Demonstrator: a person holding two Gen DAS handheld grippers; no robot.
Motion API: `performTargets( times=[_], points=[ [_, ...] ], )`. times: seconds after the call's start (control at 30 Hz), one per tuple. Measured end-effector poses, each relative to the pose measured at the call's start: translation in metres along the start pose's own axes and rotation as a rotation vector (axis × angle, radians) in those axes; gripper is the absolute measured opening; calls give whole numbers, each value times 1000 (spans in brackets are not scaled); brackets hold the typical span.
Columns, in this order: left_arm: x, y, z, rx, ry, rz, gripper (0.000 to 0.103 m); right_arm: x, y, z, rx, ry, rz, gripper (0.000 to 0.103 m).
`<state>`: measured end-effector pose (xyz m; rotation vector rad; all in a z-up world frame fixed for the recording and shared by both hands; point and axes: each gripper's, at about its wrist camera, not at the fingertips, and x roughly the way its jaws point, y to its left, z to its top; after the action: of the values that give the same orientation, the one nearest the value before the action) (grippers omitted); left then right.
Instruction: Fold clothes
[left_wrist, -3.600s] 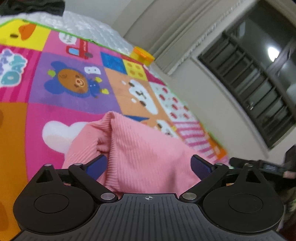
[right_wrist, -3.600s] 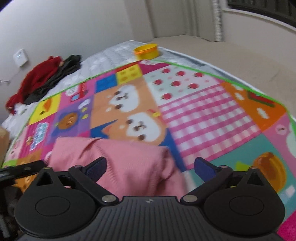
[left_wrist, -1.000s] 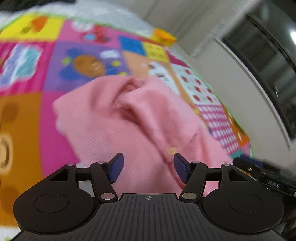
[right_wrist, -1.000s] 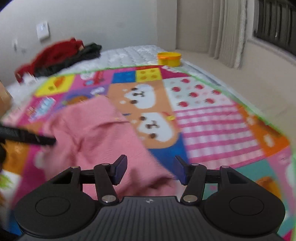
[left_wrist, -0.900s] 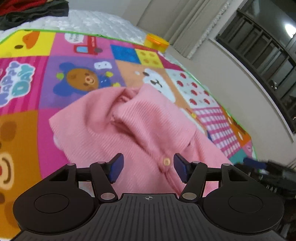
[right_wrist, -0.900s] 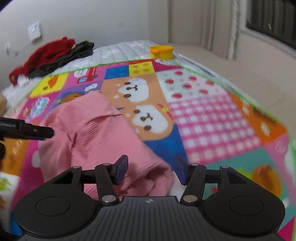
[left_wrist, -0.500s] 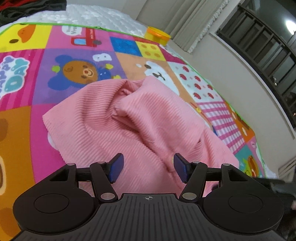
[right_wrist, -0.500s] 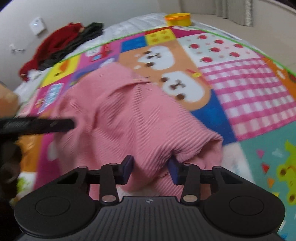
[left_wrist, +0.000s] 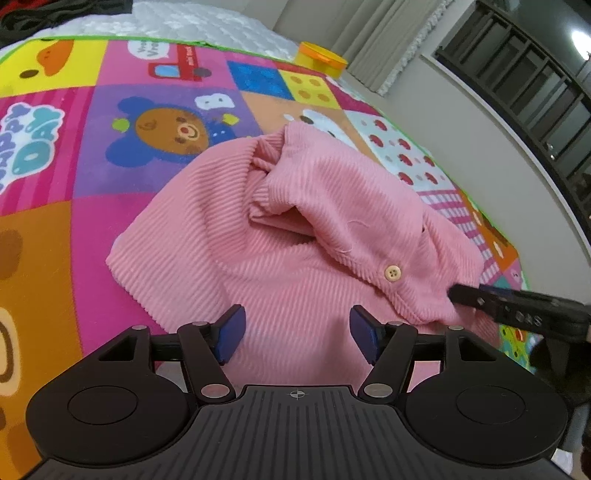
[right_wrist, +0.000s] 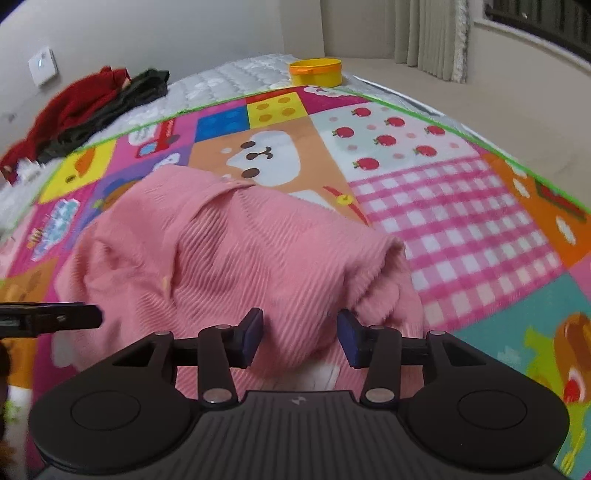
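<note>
- Left wrist view: the pink cardigan (left_wrist: 295, 236) lies crumpled on the play mat (left_wrist: 92, 184), just this side of the bear patch (left_wrist: 166, 129), well short of the yellow tub (left_wrist: 319, 61) at the mat's far edge.
- The left gripper (left_wrist: 295, 330) hovers over the cardigan's near part, jaws a moderate way apart, nothing pinched between the blue pads (left_wrist: 231, 334).
- A ribbed cuff (left_wrist: 266, 195) gapes at the middle of the heap; a cream button (left_wrist: 392, 274) sits on a folded edge to its right, where the right gripper's finger (left_wrist: 480, 297) reaches in.
- Right wrist view: the same cardigan (right_wrist: 229, 258) humps up just this side of the dog-face patch (right_wrist: 266, 155); red and dark clothes (right_wrist: 85, 107) lie beyond the mat.
- The right gripper (right_wrist: 300, 338) has a thick roll of knit bulging between narrowed jaws; I cannot tell whether the pads press it.
- Judgement: the ribbed knit looks soft, light and limp. It will sag and bunch, not slip, and will hold no shape. Best taken at firm edges: hem, button placket or cuff, one per gripper, then pulled flat on the mat.
</note>
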<state>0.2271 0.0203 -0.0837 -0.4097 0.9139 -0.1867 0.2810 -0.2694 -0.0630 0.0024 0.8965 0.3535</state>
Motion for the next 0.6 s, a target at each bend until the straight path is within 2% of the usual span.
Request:
performTargets(
  times=[0.07, 0.1, 0.2, 0.23, 0.3, 0.33, 0.4, 0.6],
  points=[
    [-2, -2, 0, 14, -6, 5, 68, -10, -10, -5, 66, -16, 28, 55],
    [-6, -4, 0, 22, -24, 3, 67, -14, -16, -7, 100, -27, 40, 56],
    [-28, -8, 8, 28, -130, -83, 68, -25, -36, -9, 199, -74, 79, 57],
    [-36, -7, 12, 9, -171, -135, 68, -27, -42, -9, 224, -91, 89, 58],
    [-49, -5, 21, -33, -237, -222, 75, -28, -53, -9, 273, -114, 111, 60],
    [-51, -4, 25, -50, -256, -238, 77, -26, -56, -9, 294, -119, 122, 62],
    [-43, -3, 32, -65, -256, -222, 81, -22, -59, -10, 324, -125, 140, 63],
    [11, 3, 50, -89, -184, -112, 80, 10, -38, -6, 247, -95, 140, 63]
  ],
)
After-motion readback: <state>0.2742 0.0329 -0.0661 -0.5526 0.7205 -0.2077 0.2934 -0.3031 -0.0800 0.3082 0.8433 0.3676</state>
